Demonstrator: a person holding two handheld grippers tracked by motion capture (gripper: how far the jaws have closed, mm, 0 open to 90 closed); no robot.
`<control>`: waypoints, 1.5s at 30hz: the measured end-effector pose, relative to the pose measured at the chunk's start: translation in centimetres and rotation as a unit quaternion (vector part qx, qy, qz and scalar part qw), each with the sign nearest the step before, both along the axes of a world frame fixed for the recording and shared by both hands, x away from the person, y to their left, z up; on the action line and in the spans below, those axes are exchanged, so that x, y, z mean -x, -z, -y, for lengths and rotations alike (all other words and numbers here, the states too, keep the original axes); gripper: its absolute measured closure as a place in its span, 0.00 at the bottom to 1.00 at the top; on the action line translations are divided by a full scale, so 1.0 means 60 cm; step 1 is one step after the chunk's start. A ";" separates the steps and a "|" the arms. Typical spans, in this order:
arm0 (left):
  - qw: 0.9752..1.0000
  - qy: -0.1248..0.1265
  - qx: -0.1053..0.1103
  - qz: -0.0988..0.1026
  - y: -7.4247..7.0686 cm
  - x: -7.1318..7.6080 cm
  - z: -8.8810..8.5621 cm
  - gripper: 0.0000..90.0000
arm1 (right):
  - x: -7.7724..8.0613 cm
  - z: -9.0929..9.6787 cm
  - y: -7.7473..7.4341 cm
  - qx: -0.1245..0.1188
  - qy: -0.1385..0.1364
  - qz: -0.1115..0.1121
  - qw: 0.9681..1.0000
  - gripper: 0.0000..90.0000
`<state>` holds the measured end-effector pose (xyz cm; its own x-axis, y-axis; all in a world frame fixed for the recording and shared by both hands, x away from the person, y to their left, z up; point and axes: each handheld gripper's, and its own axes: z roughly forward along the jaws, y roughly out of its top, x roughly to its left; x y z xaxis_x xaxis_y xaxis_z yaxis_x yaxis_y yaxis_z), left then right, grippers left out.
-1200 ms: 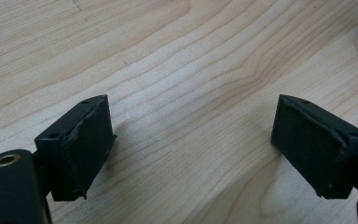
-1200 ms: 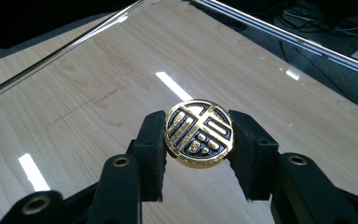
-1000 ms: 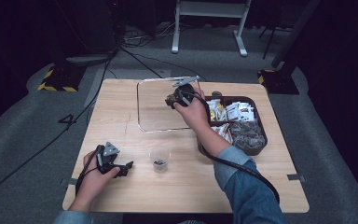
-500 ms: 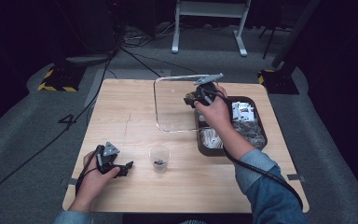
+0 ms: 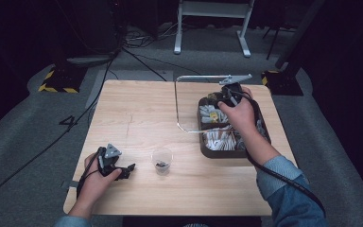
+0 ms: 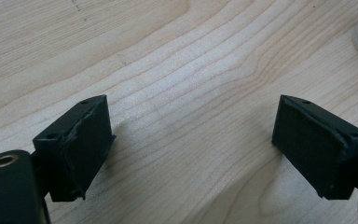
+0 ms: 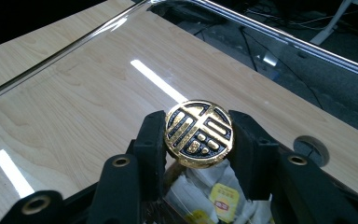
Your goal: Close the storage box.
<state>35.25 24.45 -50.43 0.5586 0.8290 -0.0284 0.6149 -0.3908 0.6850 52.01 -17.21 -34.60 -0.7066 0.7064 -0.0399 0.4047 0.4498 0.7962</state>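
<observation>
Lid (image 5: 203,101) of clear glass hangs tilted over the box (image 5: 260,137) at far right, right gripper (image 7: 198,140) pinching its gold knob (image 7: 199,133); a slip could drop it. Left gripper (image 6: 191,140), jaws spread and empty, rests near the cup (image 5: 161,160).

Light wood surface (image 5: 137,118) with visible grain sits on grey carpeted floor (image 5: 38,142). Room is dark beyond the surface, light falls from above. White metal stand (image 5: 211,23) at the back, its two feet resting on the floor. Black cables (image 5: 137,45) run across the carpet by the stand, one trails along the left side. Two yellow-black striped blocks, one back left (image 5: 56,81), one back right (image 5: 267,75). Dark number mark on the floor (image 5: 70,122), left of the surface.
</observation>
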 end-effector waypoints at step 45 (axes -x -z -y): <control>1.000 0.000 0.000 -0.001 0.000 0.003 -0.001 0.14 | -0.004 0.154 0.076 0.025 0.057 -0.034 0.998 0.65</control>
